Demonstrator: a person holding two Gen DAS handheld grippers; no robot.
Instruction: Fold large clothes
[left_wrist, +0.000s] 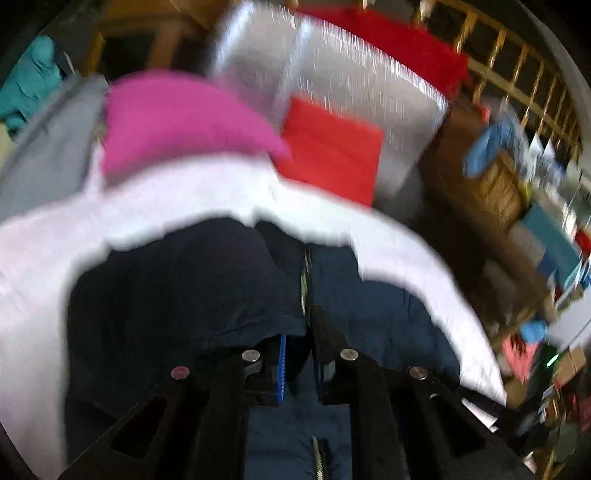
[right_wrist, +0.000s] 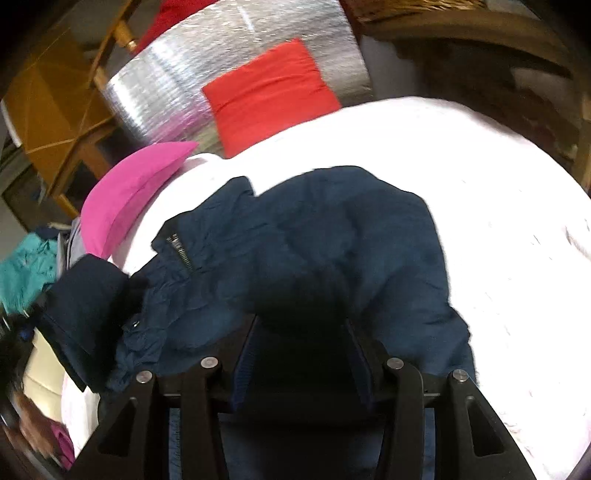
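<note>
A dark navy zip jacket (right_wrist: 303, 243) lies on a white bed sheet (right_wrist: 498, 229); it also shows in the left wrist view (left_wrist: 177, 280). My left gripper (left_wrist: 301, 332) is shut on a fold of the jacket beside its zipper, its blue-lined jaws close together. My right gripper (right_wrist: 303, 332) has its fingers pushed into the jacket fabric, which fills the gap between them and hides the tips. The left wrist view is blurred.
A pink pillow (right_wrist: 129, 195) and a red pillow (right_wrist: 269, 96) lie at the bed's head against a silver foil panel (right_wrist: 166, 85). A teal garment (right_wrist: 22, 273) lies at the left. Wooden shelves with clutter (left_wrist: 517, 184) stand at the right.
</note>
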